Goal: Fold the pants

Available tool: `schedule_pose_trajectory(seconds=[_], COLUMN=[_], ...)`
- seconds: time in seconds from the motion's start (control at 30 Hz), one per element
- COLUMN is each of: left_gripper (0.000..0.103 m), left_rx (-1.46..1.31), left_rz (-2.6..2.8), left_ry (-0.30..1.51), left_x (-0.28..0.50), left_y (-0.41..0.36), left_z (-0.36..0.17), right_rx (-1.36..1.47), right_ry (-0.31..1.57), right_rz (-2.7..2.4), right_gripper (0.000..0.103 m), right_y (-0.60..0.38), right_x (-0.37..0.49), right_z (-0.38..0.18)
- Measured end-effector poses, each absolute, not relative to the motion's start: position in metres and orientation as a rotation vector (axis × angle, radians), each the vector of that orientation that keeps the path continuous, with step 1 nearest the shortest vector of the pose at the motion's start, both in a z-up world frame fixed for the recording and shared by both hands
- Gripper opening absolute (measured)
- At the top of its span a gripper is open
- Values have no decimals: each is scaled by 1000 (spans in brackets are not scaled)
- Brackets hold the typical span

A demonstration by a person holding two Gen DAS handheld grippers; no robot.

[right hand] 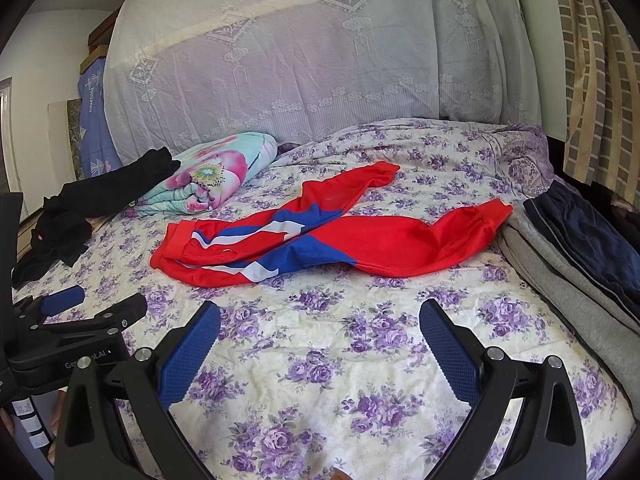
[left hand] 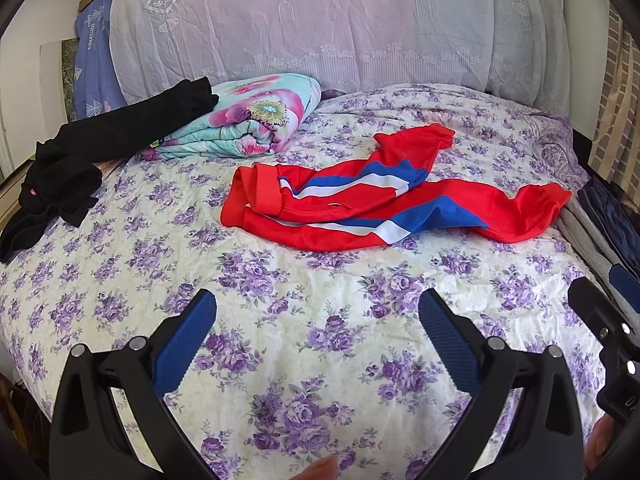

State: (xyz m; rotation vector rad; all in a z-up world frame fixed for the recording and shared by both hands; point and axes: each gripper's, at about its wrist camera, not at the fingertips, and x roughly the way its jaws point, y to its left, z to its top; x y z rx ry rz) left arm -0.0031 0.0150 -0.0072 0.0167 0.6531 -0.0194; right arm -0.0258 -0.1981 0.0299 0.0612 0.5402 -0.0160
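Red pants (left hand: 384, 196) with blue and white stripes lie crumpled and unfolded in the middle of the bed, waistband to the left, legs spread to the right. They also show in the right wrist view (right hand: 344, 236). My left gripper (left hand: 318, 312) is open and empty, hovering over the bedspread well short of the pants. My right gripper (right hand: 320, 320) is open and empty, also short of the pants. The left gripper also shows at the left edge of the right wrist view (right hand: 72, 312), and the right gripper at the right edge of the left wrist view (left hand: 608, 308).
The bed has a purple floral bedspread (left hand: 280, 280). A folded floral quilt (left hand: 248, 120) and black clothes (left hand: 100, 148) lie at the back left. Folded grey and navy garments (right hand: 576, 252) lie along the right edge. A lace-covered headboard (left hand: 320, 24) stands behind.
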Motion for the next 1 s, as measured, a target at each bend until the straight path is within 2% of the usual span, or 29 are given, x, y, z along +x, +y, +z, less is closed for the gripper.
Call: schedule_pose_trajectory(seconds=[0.7,0.87,1.0], left_gripper=[99,99,99], left_rx=[17,43,63], left_rz=[-16,-34,-17], left_ry=[659,676,726], left_x=[-6,-4,30], left_y=[17,20,35], left_z=[-12,-27,-48], right_rx=[68,86,112], right_ry=[554,593,639], right_rz=[-17,-21,-83], right_gripper=[100,100,100], right_y=[-200,-221,-257], right_x=[-26,-11,7], right_z=[24,10,-3])
